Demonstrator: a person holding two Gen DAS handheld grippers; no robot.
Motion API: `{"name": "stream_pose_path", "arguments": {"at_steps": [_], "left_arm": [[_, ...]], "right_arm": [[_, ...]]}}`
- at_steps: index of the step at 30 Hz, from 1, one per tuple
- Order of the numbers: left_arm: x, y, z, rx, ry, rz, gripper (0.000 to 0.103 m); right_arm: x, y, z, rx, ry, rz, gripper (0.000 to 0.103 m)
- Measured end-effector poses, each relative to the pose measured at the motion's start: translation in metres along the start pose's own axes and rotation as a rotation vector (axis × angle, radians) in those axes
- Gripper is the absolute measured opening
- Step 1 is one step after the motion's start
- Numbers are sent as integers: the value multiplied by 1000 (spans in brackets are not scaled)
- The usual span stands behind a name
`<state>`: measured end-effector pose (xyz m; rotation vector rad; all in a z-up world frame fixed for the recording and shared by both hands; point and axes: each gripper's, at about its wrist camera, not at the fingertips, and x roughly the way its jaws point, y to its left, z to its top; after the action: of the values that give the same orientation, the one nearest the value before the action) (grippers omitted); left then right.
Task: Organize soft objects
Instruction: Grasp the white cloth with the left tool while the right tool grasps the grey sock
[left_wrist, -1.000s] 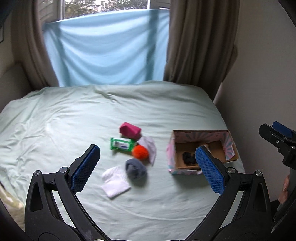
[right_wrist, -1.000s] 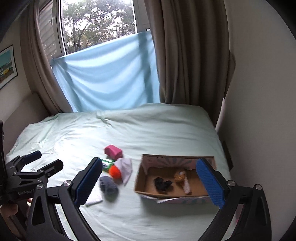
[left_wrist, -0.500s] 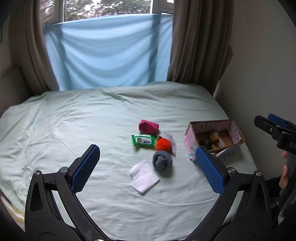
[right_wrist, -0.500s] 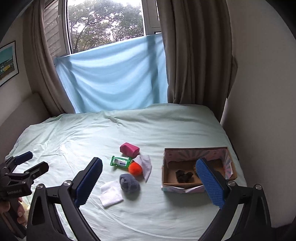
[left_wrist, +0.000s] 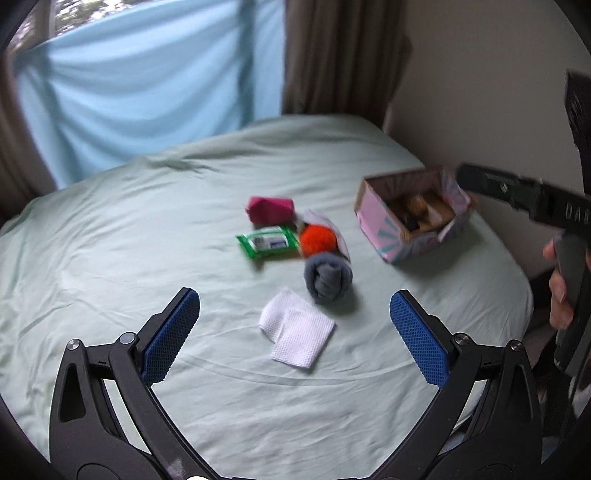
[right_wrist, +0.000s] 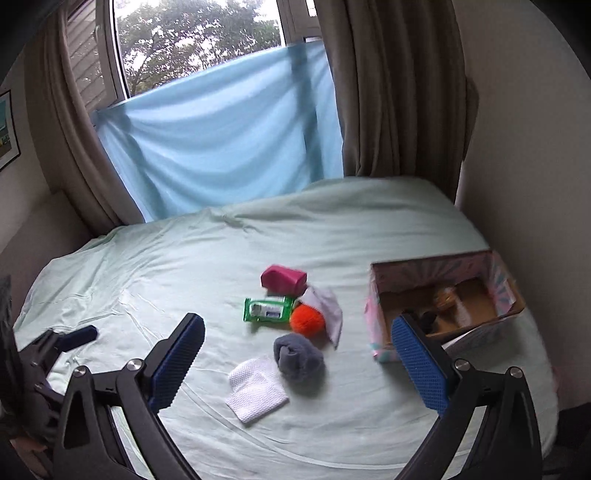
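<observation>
Left wrist view: the left hand-held gripper hangs over the bed with its blue pads spread wide and nothing between them. Just past the pads lies a folded white cloth. Beyond it, touching or nearly so, sits a rolled grey sock. An orange pompom lies just behind the sock, resting against a pale pouch. A green wipes pack lies flat to the left of the pompom, and a pink pouch sits behind the pack. To the right, well apart from this cluster, a patterned box stands near the bed's edge by the wall, with a few small things inside that are too blurred to name. At the far right a hand holds the other gripper's grip; its fingers point over the box, and from here I cannot tell how they stand.

Right wrist view: the right hand-held gripper is also spread wide and empty, above the bed. The white cloth lies between the pads, with the grey sock touching its far corner. The pompom, pale pouch, wipes pack and pink pouch lie behind. The box sits to the right, partly behind the right pad. The left hand-held gripper shows at the left edge.
</observation>
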<state>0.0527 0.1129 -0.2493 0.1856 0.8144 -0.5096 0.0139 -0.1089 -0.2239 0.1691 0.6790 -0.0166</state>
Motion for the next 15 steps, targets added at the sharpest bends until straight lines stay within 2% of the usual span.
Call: {"name": "stream_pose_path", "arguments": {"at_steps": [7, 15], "left_arm": [[93, 1, -37, 82, 62, -72, 103], [186, -3, -85, 124, 144, -98, 102]], "right_arm": [[70, -1, -34, -25, 50, 13, 101], [165, -16, -84, -41, 119, 50, 101]]}}
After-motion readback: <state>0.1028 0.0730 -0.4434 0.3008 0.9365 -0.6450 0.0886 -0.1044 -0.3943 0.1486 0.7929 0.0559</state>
